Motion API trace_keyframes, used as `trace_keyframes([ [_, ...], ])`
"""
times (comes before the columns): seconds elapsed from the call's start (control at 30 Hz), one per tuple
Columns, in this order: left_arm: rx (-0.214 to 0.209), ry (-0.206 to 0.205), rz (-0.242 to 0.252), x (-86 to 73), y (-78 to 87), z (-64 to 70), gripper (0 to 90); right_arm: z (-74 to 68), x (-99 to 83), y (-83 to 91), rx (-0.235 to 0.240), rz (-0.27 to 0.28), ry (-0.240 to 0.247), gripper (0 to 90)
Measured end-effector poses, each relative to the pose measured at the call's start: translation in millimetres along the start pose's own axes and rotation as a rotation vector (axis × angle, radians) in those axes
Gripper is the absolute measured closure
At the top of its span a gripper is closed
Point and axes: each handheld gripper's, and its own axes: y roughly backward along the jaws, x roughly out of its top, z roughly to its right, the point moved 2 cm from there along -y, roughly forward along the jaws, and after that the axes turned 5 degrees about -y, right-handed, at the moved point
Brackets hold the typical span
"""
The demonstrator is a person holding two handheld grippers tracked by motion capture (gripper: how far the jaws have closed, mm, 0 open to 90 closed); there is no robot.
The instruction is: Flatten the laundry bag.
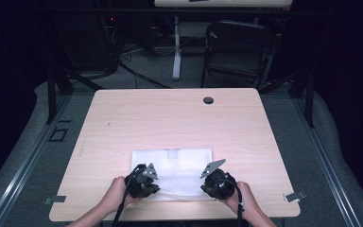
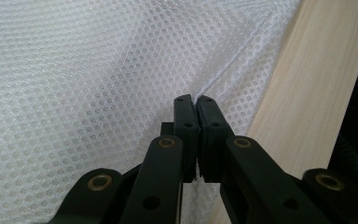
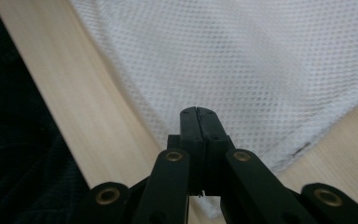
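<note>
A white mesh cloth (image 1: pixel 177 171) lies flat on the near half of the wooden table (image 1: pixel 170 118), its near edge close to the table's near edge. It forms a rough rectangle, with a small folded tab at the middle of its far edge.

The left gripper (image 1: pixel 144 182) sits at the near left corner of the cloth, held by the person's left hand (image 1: pixel 116 194). In the left gripper view its jaws are pressed together with mesh pinched between the pads (image 2: pixel 196 116). A seam or fold line of the cloth (image 2: pixel 98 84) runs up and away from the jaw tips. The bulk of the fabric spreads to the left of and beyond the jaws, while bare table shows to the right.

The right gripper (image 1: pixel 217 182) sits at the near right corner of the cloth, held by the person's right hand (image 1: pixel 246 198). In the right gripper view its jaws are likewise closed together, with the mesh cloth (image 3: pixel 242 60) caught between them (image 3: pixel 196 121) near its edge. The fabric spreads beyond the jaws and to their right; bare table lies to their left and at the lower right.

Both grippers stand apart from each other, one at each near corner, with the flat cloth between them. A small dark round grommet (image 1: pixel 208 100) sits in the table's far side, well apart from the cloth.
</note>
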Motion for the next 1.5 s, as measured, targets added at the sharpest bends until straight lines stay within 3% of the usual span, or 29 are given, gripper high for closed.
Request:
trace_keyframes([
  [0.2, 0.006, 0.013, 0.024, 1.5, 3.4, -1.5, 87.9, -14.5, -3.9, -8.9, 0.028, -0.04, 0.053, 90.0],
  [0.23, 0.006, 0.011, 0.026, 1.6, 3.7, -1.3, 87.9, -15.2, -3.7, -10.6, 0.017, -0.066, 0.078, 90.0],
  [0.33, 0.01, 0.02, 0.042, 2.0, 4.6, -1.3, 87.9, -16.3, -3.3, -18.9, -0.003, -0.077, 0.089, 90.0],
  [0.57, 0.001, 0.006, 0.039, 2.0, 3.7, -0.5, 87.9, -13.6, 1.4, -34.1, -0.066, -0.062, 0.112, 90.0],
  [0.97, 0.042, 0.011, 0.063, 2.9, 11.6, -4.3, 88.2, -7.8, 1.6, -37.1, -0.065, -0.049, 0.09, 90.0],
  [1.5, 0.108, 0.089, 0.171, 11.1, 35.5, -20.9, 88.2, -8.1, 0.9, -37.1, -0.06, -0.047, 0.079, 90.0],
])
